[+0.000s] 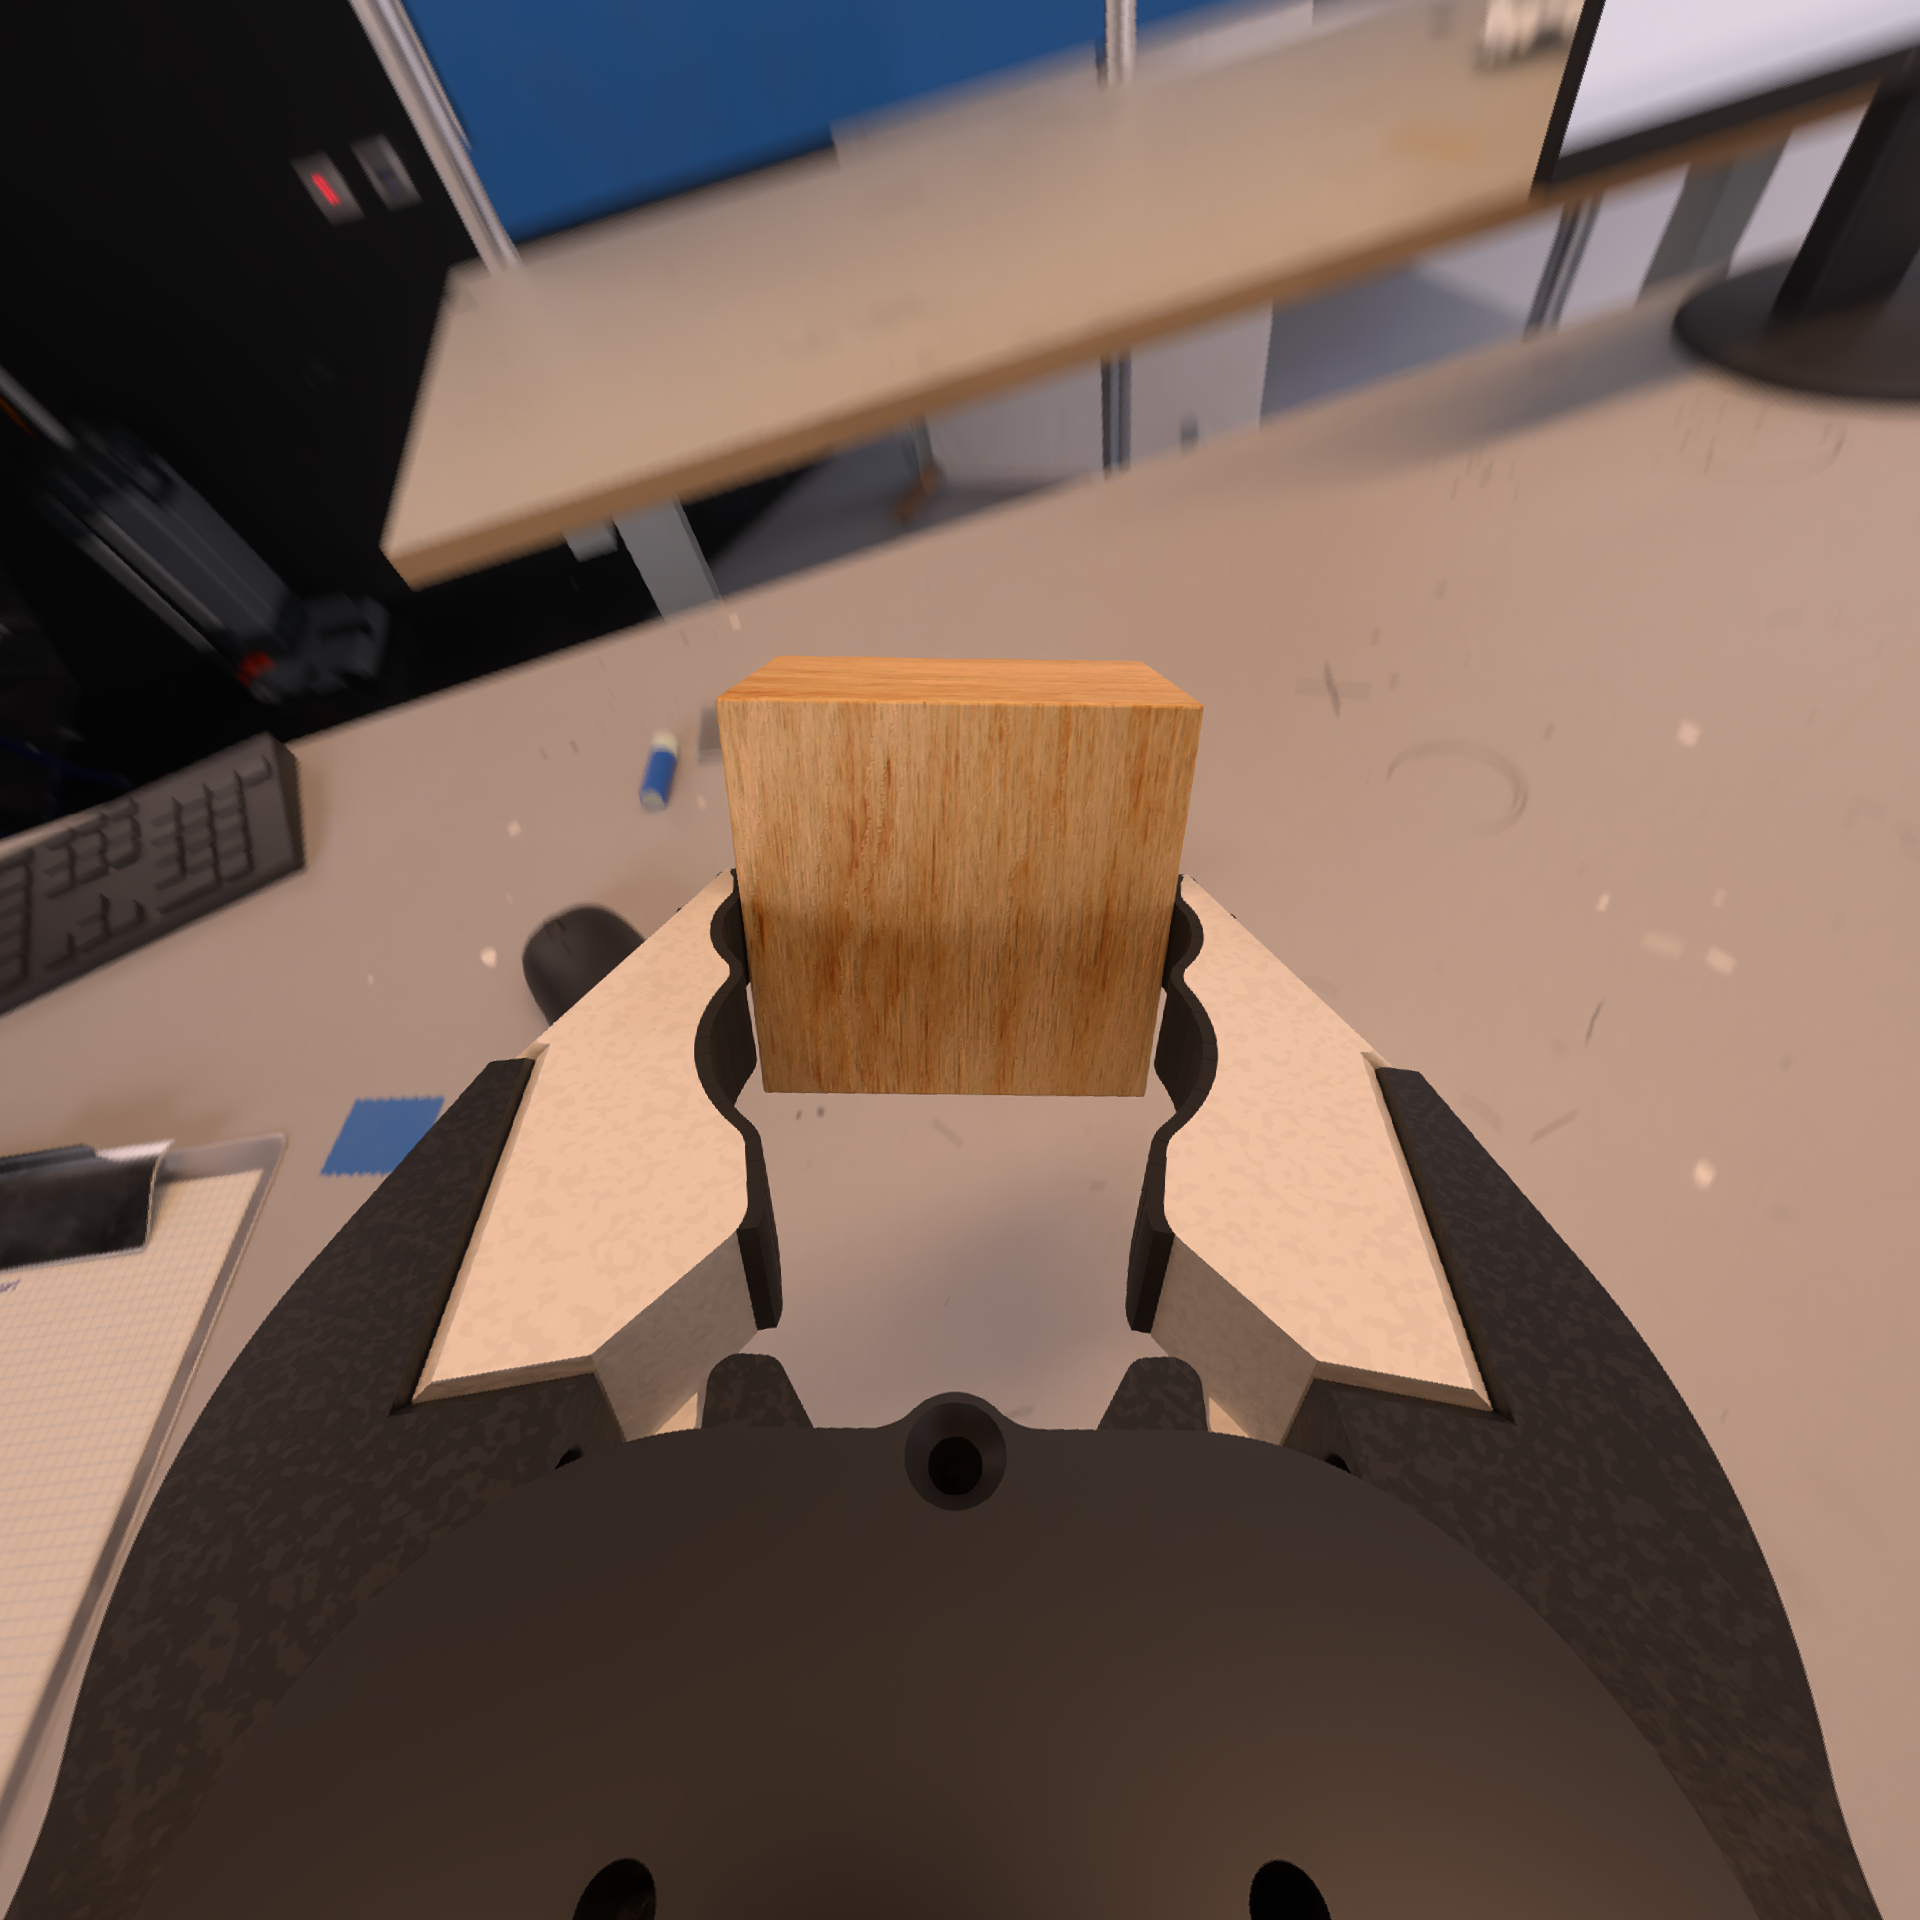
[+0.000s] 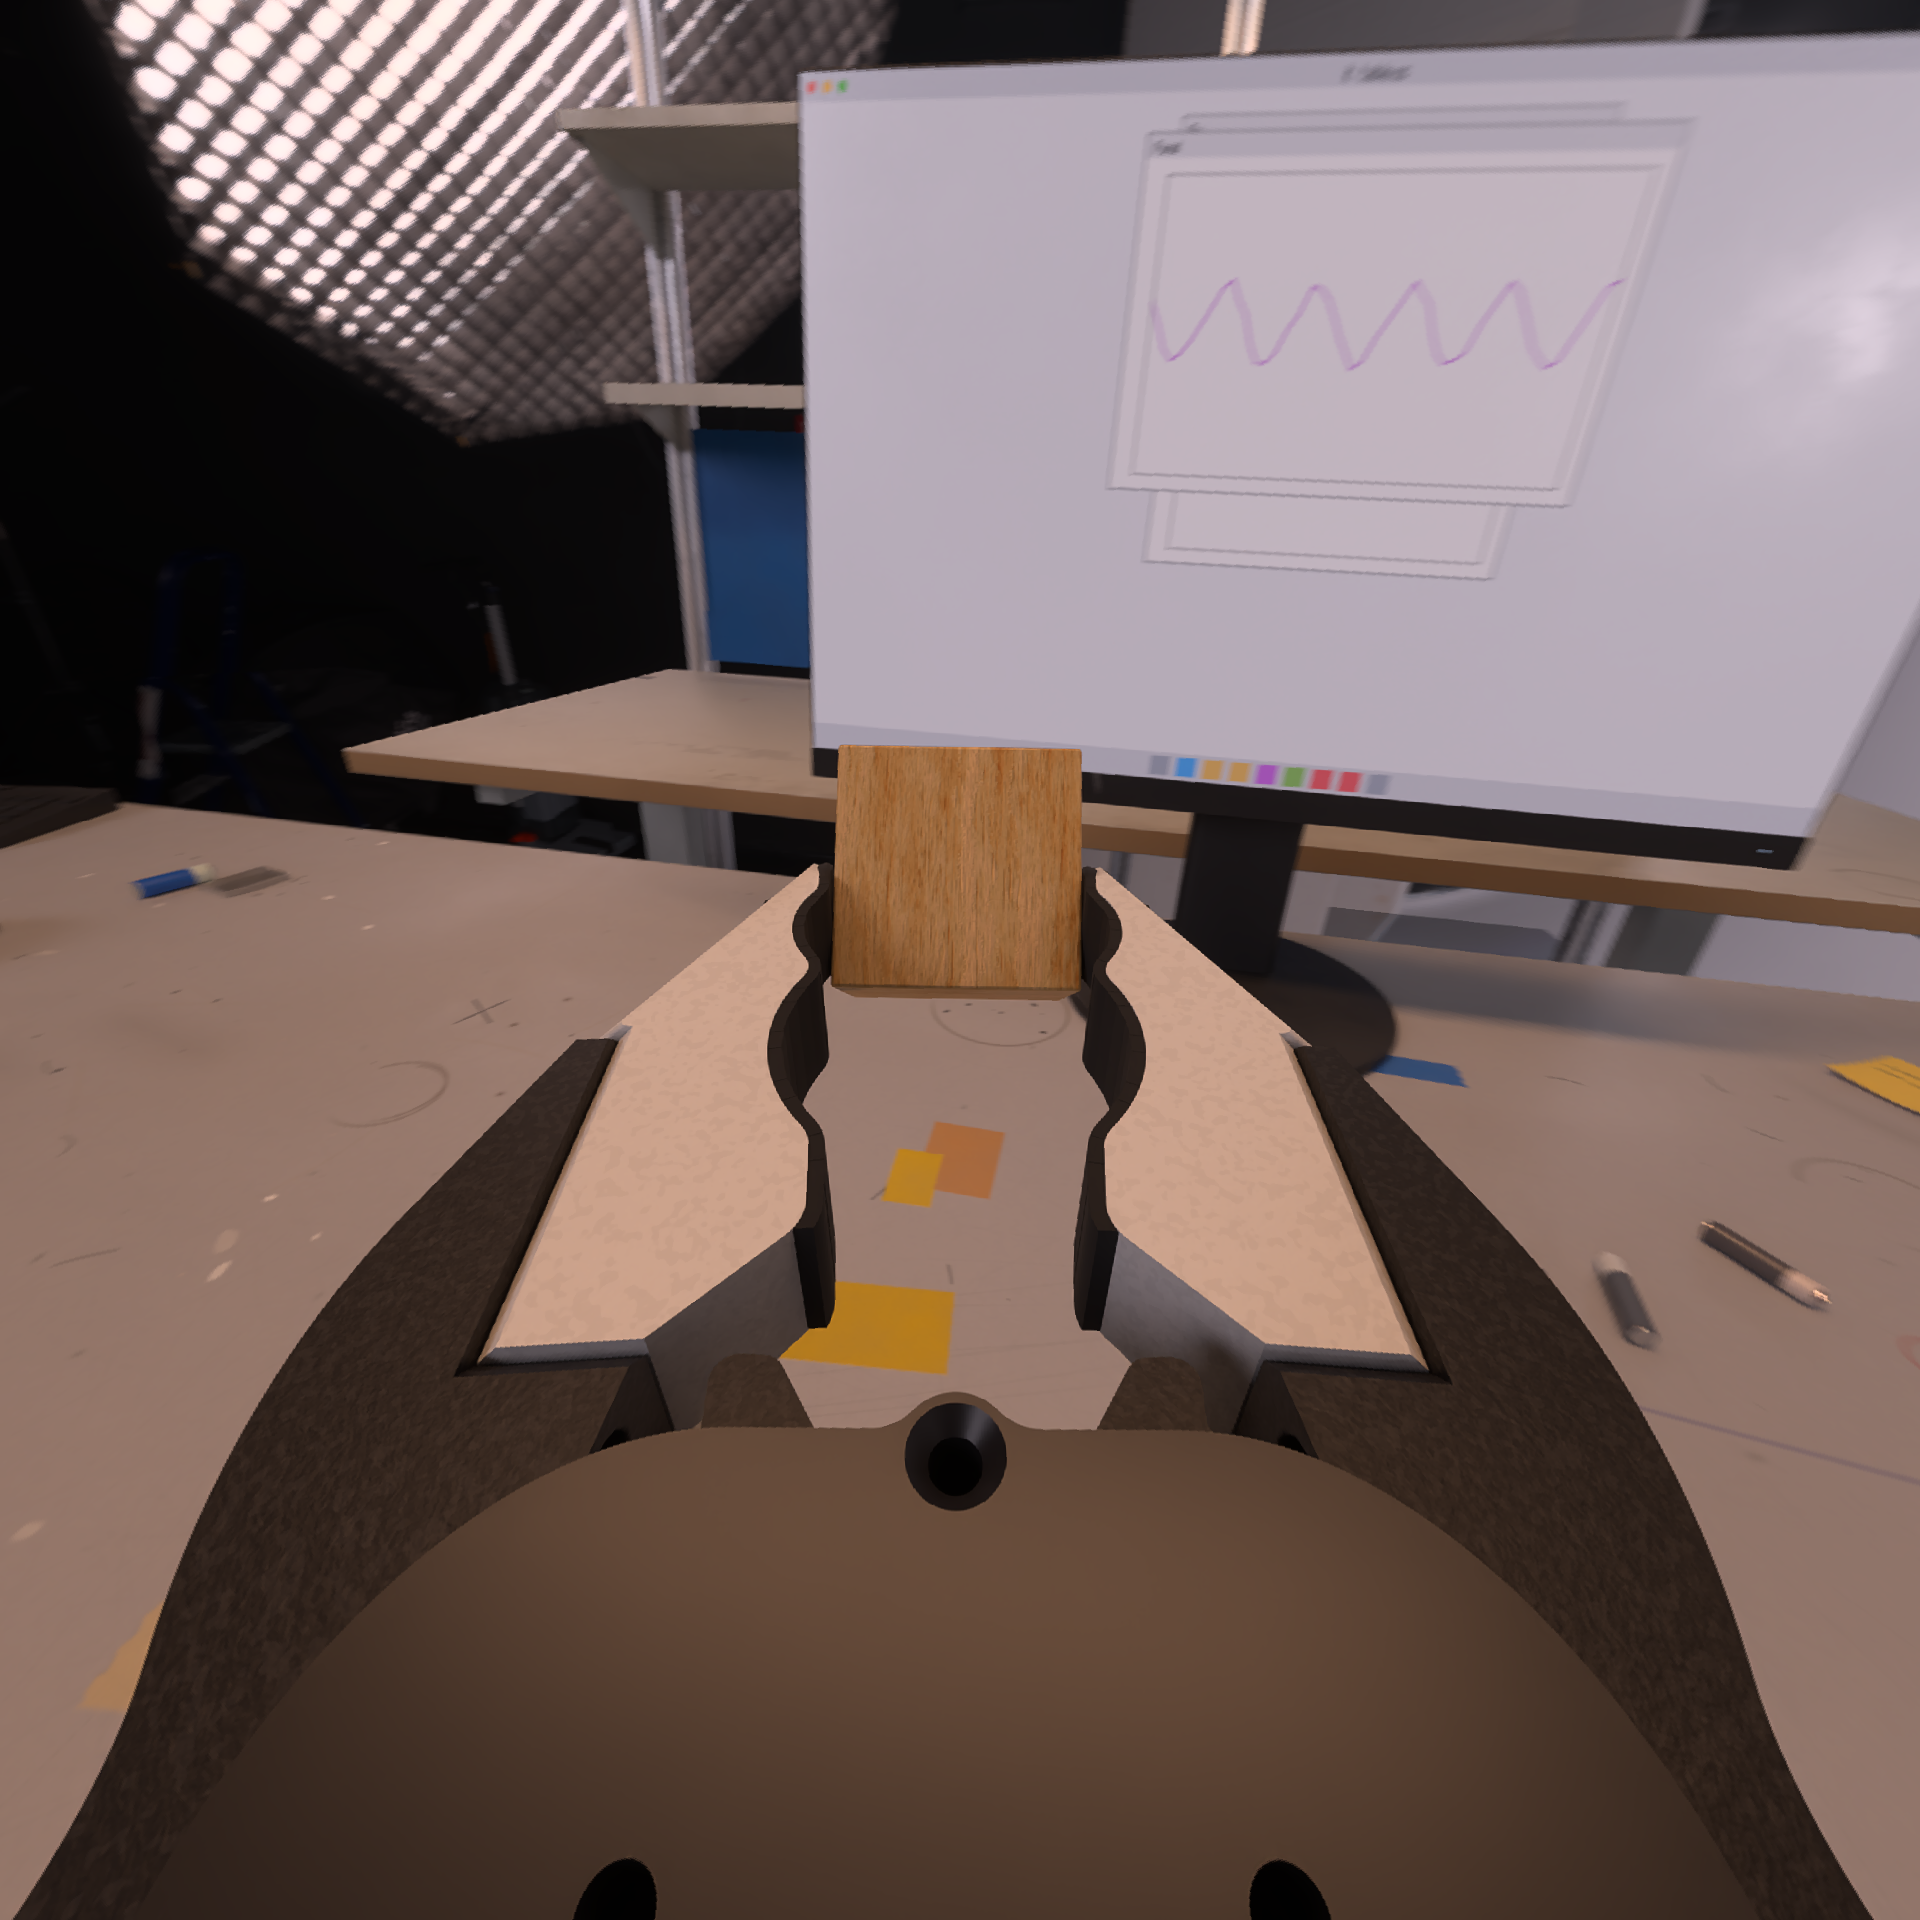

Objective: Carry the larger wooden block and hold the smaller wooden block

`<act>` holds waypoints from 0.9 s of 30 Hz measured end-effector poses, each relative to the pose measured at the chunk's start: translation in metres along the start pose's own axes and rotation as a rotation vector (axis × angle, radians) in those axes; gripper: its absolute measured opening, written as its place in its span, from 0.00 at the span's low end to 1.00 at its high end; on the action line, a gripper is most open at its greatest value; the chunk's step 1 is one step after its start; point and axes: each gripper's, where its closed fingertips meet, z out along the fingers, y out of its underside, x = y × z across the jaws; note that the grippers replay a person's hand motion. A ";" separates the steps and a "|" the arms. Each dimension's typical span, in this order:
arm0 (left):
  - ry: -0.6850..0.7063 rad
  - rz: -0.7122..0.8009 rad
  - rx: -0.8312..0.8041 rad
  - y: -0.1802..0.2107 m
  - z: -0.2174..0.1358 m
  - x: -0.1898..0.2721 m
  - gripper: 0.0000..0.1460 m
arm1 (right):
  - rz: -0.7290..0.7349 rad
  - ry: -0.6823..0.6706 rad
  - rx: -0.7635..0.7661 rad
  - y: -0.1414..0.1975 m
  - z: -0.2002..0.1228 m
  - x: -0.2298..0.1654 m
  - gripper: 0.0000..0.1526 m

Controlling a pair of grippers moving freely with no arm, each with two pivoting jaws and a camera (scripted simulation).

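1. The left claw (image 1: 956,914) is clamped on the larger wooden block (image 1: 958,883), its two dark inner pads pressed against the block's left and right faces.
2. This block is a near-cube of light, honey-coloured wood with fine grain running up its near face. A thin strip of its top face shows, and a faint darker band crosses the lower half.
3. It is held clear above the table (image 1: 1455,987), with beige tabletop visible beneath its lower edge.
4. On the table beyond lie a blue marker (image 1: 658,769), a dark mouse (image 1: 571,951) and a keyboard (image 1: 135,862) to the left, with a clipboard (image 1: 114,1340) nearer on the left.
5. The right claw (image 2: 956,935) is clamped on the smaller wooden block (image 2: 957,868), gripping its two sides near the fingertips.
6. That block shows one square face of slightly darker, brownish wood with vertical grain.
7. It too hangs above the table (image 2: 312,1091), in front of a monitor (image 2: 1351,416) whose stand rises just behind it.
8. Yellow and orange sticky notes (image 2: 940,1164) lie on the table between the right claw's fingers, and two pens (image 2: 1756,1262) lie to the right.
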 end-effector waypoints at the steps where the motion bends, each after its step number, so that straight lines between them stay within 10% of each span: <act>1: 0.018 0.015 -0.062 0.009 0.007 -0.004 0.54 | 0.005 -0.031 -0.005 0.002 0.004 -0.003 0.31; 9: 0.293 0.166 -0.453 0.051 0.059 0.008 0.54 | 0.018 -0.263 -0.089 0.028 0.022 -0.032 0.31; 18: 0.315 0.610 -0.763 0.098 0.100 0.000 0.54 | 0.094 -0.400 -0.066 0.042 0.038 -0.051 0.31; 27: 0.355 0.667 -0.919 0.119 0.119 -0.005 0.54 | 0.123 -0.499 -0.029 0.047 0.052 -0.065 0.31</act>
